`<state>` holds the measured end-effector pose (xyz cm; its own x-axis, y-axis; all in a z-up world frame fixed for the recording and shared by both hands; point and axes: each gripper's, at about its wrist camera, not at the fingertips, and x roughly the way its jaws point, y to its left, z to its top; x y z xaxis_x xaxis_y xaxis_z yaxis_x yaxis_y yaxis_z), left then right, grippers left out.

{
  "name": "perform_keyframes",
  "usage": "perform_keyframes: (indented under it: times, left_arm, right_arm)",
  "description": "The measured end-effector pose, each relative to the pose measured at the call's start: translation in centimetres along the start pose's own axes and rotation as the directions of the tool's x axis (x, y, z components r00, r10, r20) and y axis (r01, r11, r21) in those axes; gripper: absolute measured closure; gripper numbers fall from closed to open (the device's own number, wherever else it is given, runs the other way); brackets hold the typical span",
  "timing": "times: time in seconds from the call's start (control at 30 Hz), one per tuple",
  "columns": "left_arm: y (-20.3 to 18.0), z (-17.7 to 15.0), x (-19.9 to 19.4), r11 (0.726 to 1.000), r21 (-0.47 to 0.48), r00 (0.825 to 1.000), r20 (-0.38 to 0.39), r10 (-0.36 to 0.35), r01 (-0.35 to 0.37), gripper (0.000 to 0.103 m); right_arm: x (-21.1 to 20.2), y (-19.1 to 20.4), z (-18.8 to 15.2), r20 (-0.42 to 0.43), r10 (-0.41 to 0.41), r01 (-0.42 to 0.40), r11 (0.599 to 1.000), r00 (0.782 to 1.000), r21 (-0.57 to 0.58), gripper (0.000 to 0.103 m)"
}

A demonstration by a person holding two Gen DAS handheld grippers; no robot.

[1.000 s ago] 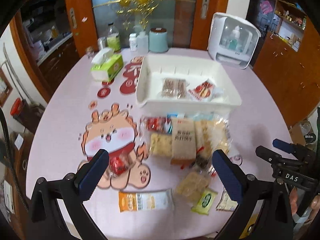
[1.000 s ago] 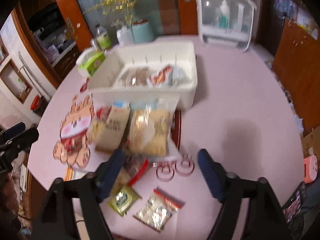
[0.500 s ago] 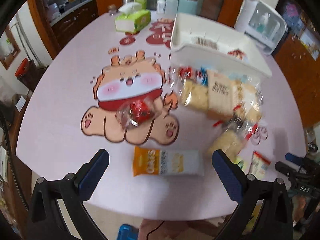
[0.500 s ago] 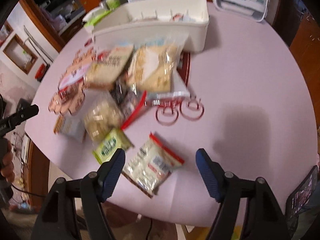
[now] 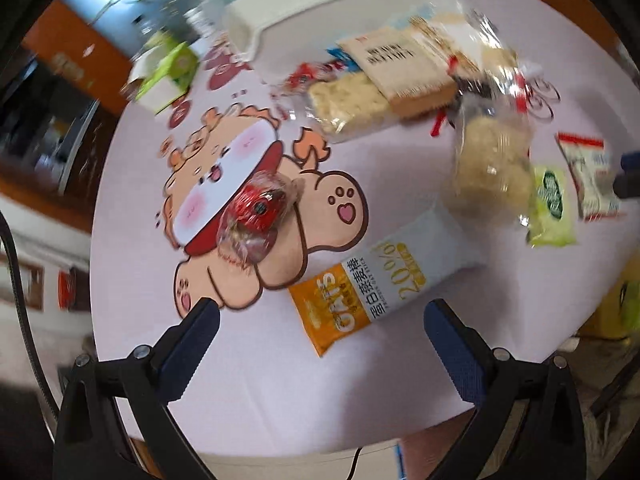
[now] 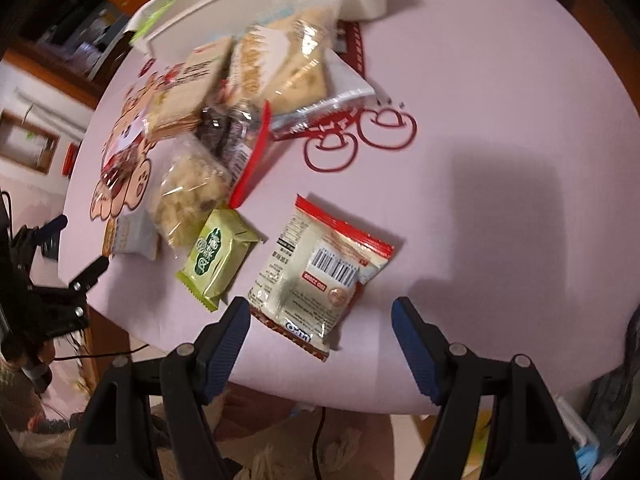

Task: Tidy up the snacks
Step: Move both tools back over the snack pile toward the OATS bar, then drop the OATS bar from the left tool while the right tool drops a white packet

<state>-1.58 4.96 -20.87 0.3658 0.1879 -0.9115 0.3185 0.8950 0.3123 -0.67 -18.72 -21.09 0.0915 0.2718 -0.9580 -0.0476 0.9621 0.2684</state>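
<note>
My left gripper (image 5: 320, 344) is open and empty, just above the near end of an orange and white oat bar packet (image 5: 384, 280). A red candy in clear wrap (image 5: 256, 212) lies on the cartoon sticker beyond it. My right gripper (image 6: 320, 340) is open and empty, with a white and red snack packet (image 6: 320, 272) between its fingers (image 6: 224, 344) at the near table edge. A green packet (image 6: 216, 252) lies to its left. A pile of clear and tan packets (image 6: 256, 80) sits before the white bin (image 6: 280, 0).
The round pink table (image 6: 500, 160) ends close below both grippers. A green tissue box (image 5: 168, 76) stands at the far left. The left gripper also shows at the left of the right wrist view (image 6: 76, 252).
Both grippers have dropped and tilted down toward the near table edge. The oat bar and the white and red packet now sit much closer between the open fingers.
</note>
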Motion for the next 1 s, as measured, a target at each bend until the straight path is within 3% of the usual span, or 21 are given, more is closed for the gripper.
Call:
perform_keyframes:
  times: [0.2, 0.43, 0.5, 0.67, 0.8, 1.0]
  left_arm:
    - [0.1, 1.7, 1.4, 0.986, 0.148, 0.997, -0.017, -0.071, 0.073, 0.002]
    - [-0.8, 2.8, 3.5, 0.934, 0.313, 0.985, -0.067, -0.158, 0.171, 0.002]
    - [-0.9, 3.0, 4.4, 0.923, 0.335, 0.981, -0.089, -0.171, 0.191, 0.007]
    - [-0.6, 3.4, 5.9, 0.904, 0.332, 0.961, -0.144, -0.236, 0.271, 0.024]
    - [0.2, 4.1, 6.7, 0.892, 0.238, 0.915, -0.22, -0.337, 0.386, 0.047]
    - [0.4, 4.5, 6.9, 0.902, 0.208, 0.916, -0.221, -0.334, 0.379, 0.059]
  right_arm:
    - [1.5, -0.5, -0.2, -0.034, 0.001, 0.005, 0.985, 0.999, 0.175, 0.028]
    - [1.8, 0.6, -0.4, 0.0, -0.1, 0.095, 0.949, 0.995, 0.3, 0.028]
    - [2.0, 1.2, -0.4, 0.004, -0.143, 0.135, 0.941, 0.99, 0.31, 0.028]
    - [2.8, 3.1, -0.4, 0.007, -0.24, 0.224, 0.917, 0.971, 0.331, 0.028]
    - [3.0, 3.9, -0.4, 0.0, -0.309, 0.292, 0.9, 0.951, 0.323, 0.034]
    - [3.5, 5.6, -1.0, 0.007, -0.326, 0.307, 0.896, 0.945, 0.321, 0.051]
